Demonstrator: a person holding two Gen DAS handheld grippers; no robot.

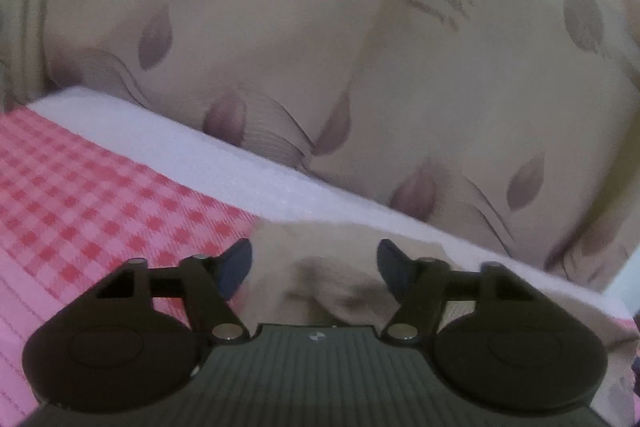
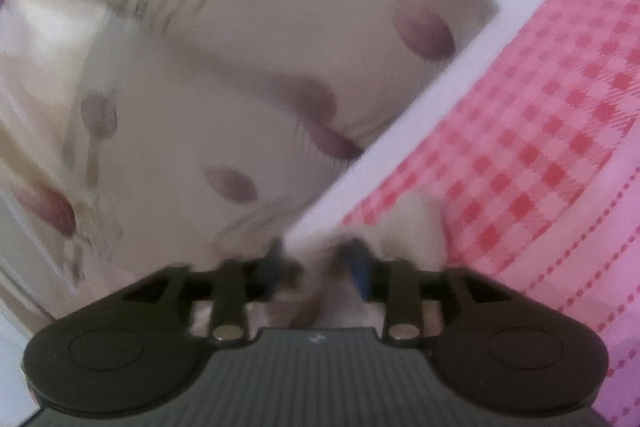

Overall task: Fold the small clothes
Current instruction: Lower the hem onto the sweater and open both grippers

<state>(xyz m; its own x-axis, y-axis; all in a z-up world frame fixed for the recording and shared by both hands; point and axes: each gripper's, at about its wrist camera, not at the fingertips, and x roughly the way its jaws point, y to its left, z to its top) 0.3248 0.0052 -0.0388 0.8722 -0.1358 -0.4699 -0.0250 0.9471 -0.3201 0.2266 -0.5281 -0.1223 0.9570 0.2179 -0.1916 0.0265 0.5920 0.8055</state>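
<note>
So the left hand-held gripper (image 1: 314,269) has its jaws standing well apart, nothing pinched. Right between and just under the fingertips sits the small beige garment (image 1: 320,291), bunched up with a wrinkle running toward the camera. It spreads off to the gripper's right along the edge of the white mat (image 1: 200,147), so its long axis looks like it runs roughly left-to-right across the jaws. To the gripper's left is the pink checked cloth (image 1: 80,195), and beyond the mat is a cream sheet with purple leaf prints (image 1: 280,27).

The right hand-held gripper (image 2: 316,263) view is blurry, but the jaws look parted too, less wide, with pale fabric of the same garment (image 2: 404,223) lying between and just ahead of them. I can't tell for sure whether the pads touch it, but it doesn't read as a clamp. The checked cloth (image 2: 540,147) is off to its right, the leaf sheet (image 2: 240,67) to its left.

My guess: both ends were let go, so a fold is laid down. Either hand is basically on top of the garment; the left has the cleaner line for a regrasp.
</note>
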